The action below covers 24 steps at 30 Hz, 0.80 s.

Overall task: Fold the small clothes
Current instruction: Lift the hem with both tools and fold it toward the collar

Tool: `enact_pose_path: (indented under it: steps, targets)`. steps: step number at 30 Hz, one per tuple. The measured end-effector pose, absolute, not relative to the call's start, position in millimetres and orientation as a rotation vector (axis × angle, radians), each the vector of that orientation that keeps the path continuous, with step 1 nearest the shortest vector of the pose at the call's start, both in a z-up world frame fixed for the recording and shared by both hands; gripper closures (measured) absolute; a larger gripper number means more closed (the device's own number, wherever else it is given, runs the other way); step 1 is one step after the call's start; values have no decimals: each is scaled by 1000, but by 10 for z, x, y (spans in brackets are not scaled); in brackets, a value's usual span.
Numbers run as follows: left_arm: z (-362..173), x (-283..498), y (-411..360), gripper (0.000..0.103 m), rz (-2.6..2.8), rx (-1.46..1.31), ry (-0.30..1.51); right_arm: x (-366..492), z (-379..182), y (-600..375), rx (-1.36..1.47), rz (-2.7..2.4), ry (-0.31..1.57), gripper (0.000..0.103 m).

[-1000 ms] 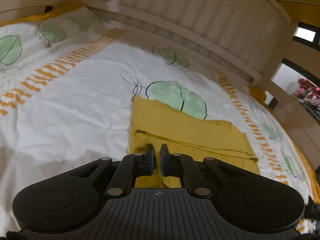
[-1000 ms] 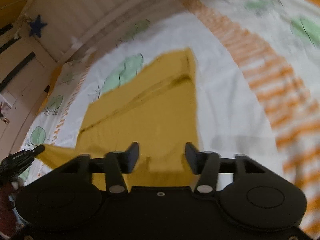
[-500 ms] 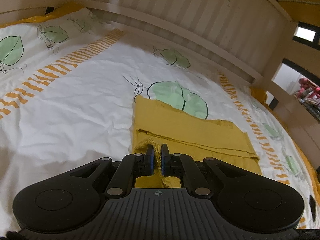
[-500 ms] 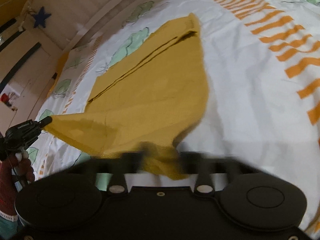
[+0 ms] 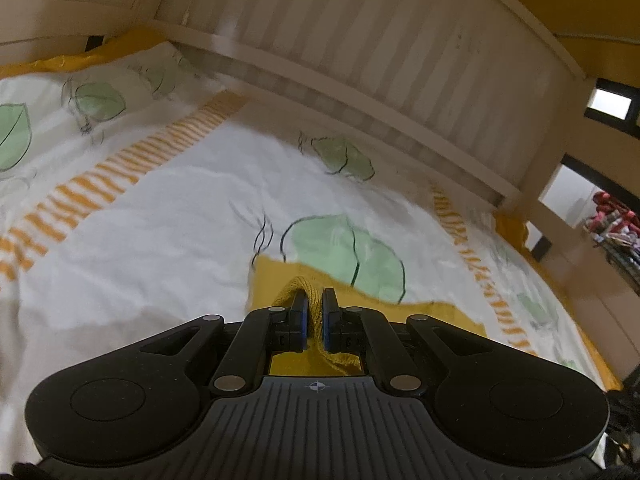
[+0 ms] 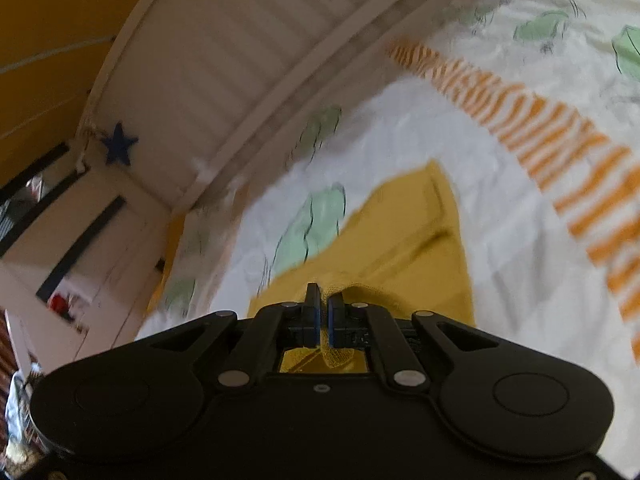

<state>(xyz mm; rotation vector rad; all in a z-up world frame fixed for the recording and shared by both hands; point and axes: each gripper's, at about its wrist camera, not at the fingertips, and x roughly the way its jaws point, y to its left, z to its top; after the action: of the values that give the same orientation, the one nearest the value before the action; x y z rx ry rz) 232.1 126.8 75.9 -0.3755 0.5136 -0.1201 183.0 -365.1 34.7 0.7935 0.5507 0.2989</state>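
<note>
Both tongs, L (image 5: 314,304) & R (image 6: 323,308), clamped on yellow garment (image 6: 404,240).

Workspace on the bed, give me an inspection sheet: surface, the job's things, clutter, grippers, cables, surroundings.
Surface: white bedspread with green leaf prints and orange striped bands, wrinkled.
Job's things: one mustard-yellow garment, partly folded, near edge lifted off the bedspread.
Clutter: nothing seen on the bedspread.
Grippers: left gripper shut on a bunched edge of the garment; right gripper shut on another part of the garment's near edge.
Cables: nothing seen.
Surroundings: pale slatted bed rail along the far side; blue star on the rail's end; doorway beyond the bed corner, blurred.
</note>
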Motion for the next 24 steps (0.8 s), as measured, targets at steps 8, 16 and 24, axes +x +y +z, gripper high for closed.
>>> enact_pose_path:
  steps: [8,16,24]
  targets:
    - [650,2851,1221,97,-98,-386,535,2574,213,-3712,844,234,533,93]
    - [259,3425,1241,97,-46,-402,612,3169,-132,-3739,862,162,590,93]
    - [-152,3762,1322,82,-39,-444,686,3514,-464,-3715,868,88,640,84]
